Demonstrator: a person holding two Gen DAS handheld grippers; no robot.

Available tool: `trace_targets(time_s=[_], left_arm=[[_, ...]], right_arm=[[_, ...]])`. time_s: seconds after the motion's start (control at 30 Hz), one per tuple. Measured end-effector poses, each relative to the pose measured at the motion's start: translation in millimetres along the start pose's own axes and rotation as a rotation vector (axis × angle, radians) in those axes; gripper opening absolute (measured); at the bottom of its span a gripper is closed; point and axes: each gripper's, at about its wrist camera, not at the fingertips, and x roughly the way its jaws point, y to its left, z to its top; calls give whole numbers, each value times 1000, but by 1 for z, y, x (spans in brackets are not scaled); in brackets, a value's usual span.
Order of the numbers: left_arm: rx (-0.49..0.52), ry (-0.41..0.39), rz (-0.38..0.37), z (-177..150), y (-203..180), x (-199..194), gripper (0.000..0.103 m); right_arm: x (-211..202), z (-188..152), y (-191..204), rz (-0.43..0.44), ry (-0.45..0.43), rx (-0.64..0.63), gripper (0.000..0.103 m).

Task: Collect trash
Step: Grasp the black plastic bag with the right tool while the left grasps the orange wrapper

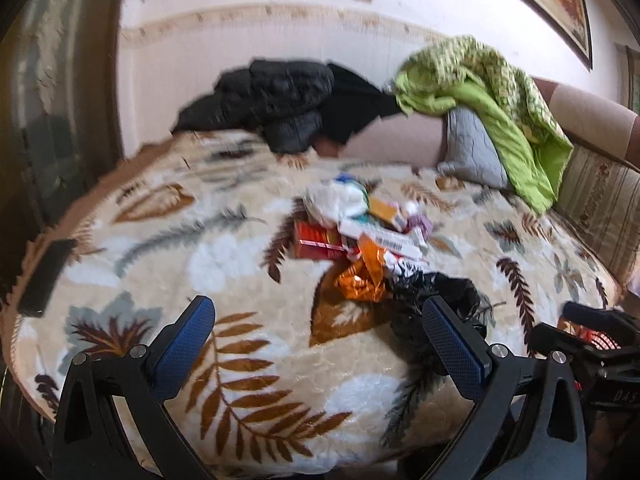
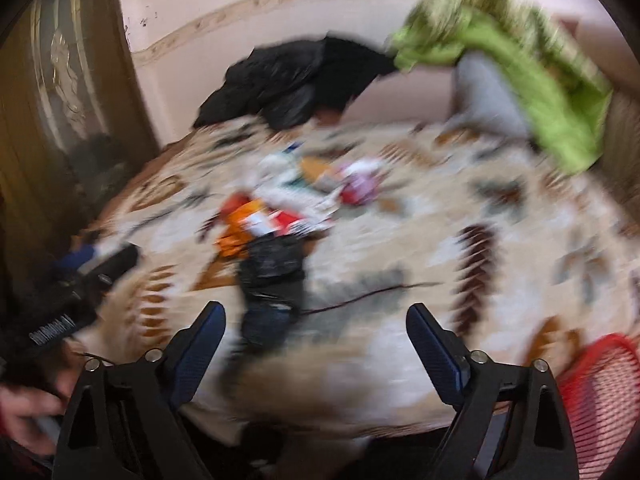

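Observation:
A pile of trash lies mid-bed on the leaf-patterned blanket (image 1: 240,360): a red box (image 1: 316,240), a white crumpled bag (image 1: 336,200), an orange foil wrapper (image 1: 360,280), white cartons (image 1: 384,236) and a black plastic bag (image 1: 440,296). My left gripper (image 1: 316,316) is open and empty, short of the pile. My right gripper (image 2: 316,320) is open and empty; its view is blurred. The black bag (image 2: 272,272) and the orange wrapper (image 2: 240,228) lie ahead of it. The right gripper's body shows at the right edge of the left wrist view (image 1: 592,344).
A black jacket (image 1: 280,100), a green quilt (image 1: 500,100) and a grey pillow (image 1: 472,148) lie at the head of the bed. A red mesh basket (image 2: 600,392) sits at the near right. A dark flat object (image 1: 44,276) lies on the left bed edge. A door (image 2: 52,100) stands left.

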Motion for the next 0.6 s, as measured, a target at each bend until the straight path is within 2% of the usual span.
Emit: trace_targets(time_s=[0.1, 0.2, 0.23, 0.27, 0.3, 0.33, 0.43, 0.5, 0.6], left_arm=[[-9, 64, -25, 8, 5, 18, 87], [-20, 101, -44, 14, 11, 32, 84], [-28, 107, -50, 16, 12, 36, 82], [-36, 115, -60, 18, 14, 39, 81], [-39, 128, -76, 19, 15, 44, 78], [-42, 137, -87, 22, 15, 48, 75], [-47, 164, -118, 29, 12, 65, 71], [-50, 188, -146, 33, 5, 77, 71], [-40, 250, -191, 37, -12, 102, 71]], right_arm=[[34, 13, 2, 78, 82, 57, 88], [68, 17, 7, 100, 145, 61, 79], [79, 16, 7, 99, 171, 65, 73], [89, 13, 5, 105, 200, 84, 52], [95, 11, 3, 129, 219, 104, 41], [96, 8, 0, 146, 221, 126, 40], [80, 9, -4, 161, 142, 137, 30], [65, 11, -7, 121, 77, 125, 27], [48, 10, -18, 81, 25, 146, 26]])
